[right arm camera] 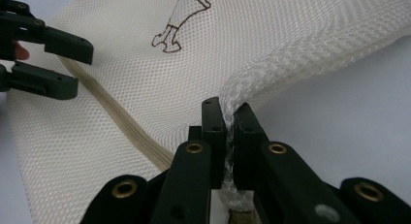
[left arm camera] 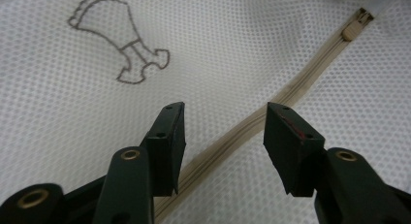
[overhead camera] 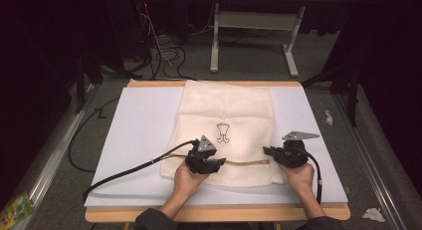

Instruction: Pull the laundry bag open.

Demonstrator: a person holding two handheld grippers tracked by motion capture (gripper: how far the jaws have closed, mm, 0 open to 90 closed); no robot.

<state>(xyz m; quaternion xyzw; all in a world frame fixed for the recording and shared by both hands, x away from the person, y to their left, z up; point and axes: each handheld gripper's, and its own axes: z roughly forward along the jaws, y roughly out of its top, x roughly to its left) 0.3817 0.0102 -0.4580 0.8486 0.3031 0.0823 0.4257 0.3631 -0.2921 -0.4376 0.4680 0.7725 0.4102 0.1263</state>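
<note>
A: Why does the right tool (right arm camera: 228, 118) pinch the mesh laundry bag (overhead camera: 226, 108) lying on the surface (overhead camera: 139, 120)?
B: It likely anchors the corner while the left tool (left arm camera: 224, 132), open and empty, hovers over the zipper (left arm camera: 295, 86).

Dim room, lit tabletop, dark vignetted edges, soft focus

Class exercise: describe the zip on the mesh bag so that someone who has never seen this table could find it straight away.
Start at the white board covering the table, then find the cream mesh bag lying on its middle. Near the bag's front edge a tan zip runs sideways between the two grippers. It is the one darker, ribbed strip on the pale netting, unlike the small outline drawing higher up.
</note>
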